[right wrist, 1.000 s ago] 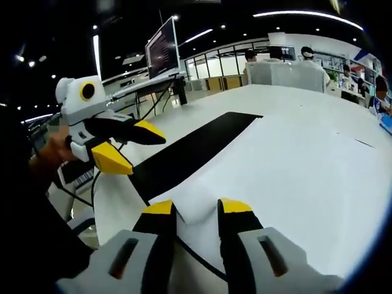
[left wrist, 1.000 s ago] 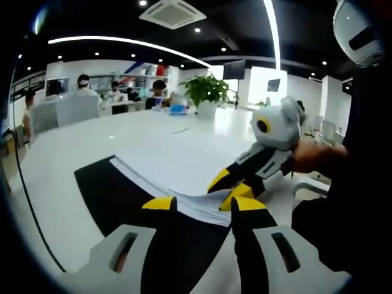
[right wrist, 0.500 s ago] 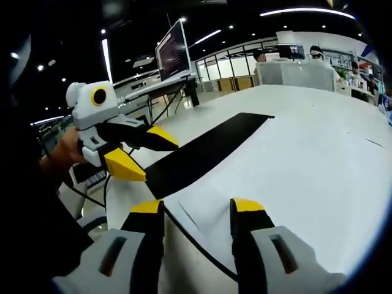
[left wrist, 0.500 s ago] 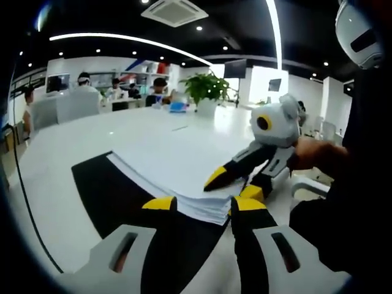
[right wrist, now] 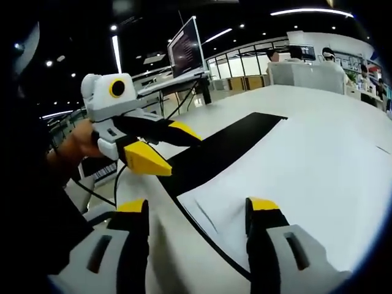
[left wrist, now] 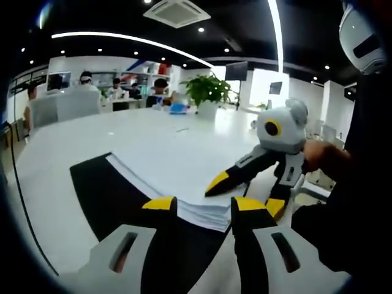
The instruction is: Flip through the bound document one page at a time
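the bound document (left wrist: pixel 168 165) is lying just ahead of both wide-open, empty grippers, its near corner sitting closest to the right gripper (left wrist: pixel 242 195), while the left gripper (right wrist: pixel 162 150) is hovering beside.

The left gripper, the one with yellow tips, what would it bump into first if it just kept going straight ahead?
Probably the near edge of the paper stack, lying just beyond the open left gripper on the black mat; depth is unclear.

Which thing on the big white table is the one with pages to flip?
On the long white table lies a flat black mat. The thick white stack of bound paper lies partly on that mat. It is the one layered thing there, its edge showing many thin sheets.
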Motion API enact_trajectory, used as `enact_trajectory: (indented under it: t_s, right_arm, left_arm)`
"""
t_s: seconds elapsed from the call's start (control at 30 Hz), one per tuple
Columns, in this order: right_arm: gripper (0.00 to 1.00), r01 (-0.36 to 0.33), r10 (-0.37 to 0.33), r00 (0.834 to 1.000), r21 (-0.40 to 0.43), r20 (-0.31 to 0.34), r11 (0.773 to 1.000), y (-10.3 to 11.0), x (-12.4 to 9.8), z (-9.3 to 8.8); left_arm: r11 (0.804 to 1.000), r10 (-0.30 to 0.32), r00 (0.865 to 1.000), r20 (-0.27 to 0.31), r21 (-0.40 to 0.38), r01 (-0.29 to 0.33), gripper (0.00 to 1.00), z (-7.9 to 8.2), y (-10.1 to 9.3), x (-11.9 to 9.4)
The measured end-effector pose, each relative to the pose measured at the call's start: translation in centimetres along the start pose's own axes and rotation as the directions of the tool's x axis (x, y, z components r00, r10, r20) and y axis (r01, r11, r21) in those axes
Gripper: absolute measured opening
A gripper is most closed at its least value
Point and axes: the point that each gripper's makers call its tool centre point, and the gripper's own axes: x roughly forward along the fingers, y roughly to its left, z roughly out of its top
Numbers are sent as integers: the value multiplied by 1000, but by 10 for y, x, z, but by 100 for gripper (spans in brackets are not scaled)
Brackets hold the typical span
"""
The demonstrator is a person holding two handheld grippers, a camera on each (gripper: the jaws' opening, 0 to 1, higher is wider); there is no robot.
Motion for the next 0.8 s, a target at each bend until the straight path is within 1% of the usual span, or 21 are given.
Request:
enact_trajectory:
  t_s: [0.13,0.27,0.33,0.47,0.6,0.8]
  right_arm:
    - [68,-18,18,1000,-12,-5,1000,3,0,-1]
    - [67,-1,1,1000,2,-9,1000,2,1,0]
    - [65,3,-3,1000,10,-7,1000,0,0,1]
    - [64,1,-1,1000,19,2,1000,-1,0,1]
    - [66,1,-1,1000,6,0,1000,1,0,0]
    - [66,2,-2,1000,-1,3,1000,1,0,0]
  left_arm:
    - [1000,4,1000,2,1,-4,37,1,3,1]
    - [1000,14,1000,-1,4,-14,37,3,10,4]
    - [1000,16,1000,-3,6,-16,37,3,13,6]
    - [1000,1,1000,-10,11,-1,37,4,12,12]
    - [1000,-20,1000,-14,16,20,37,6,9,18]
    - [998,-42,999,-8,43,43,37,8,7,28]
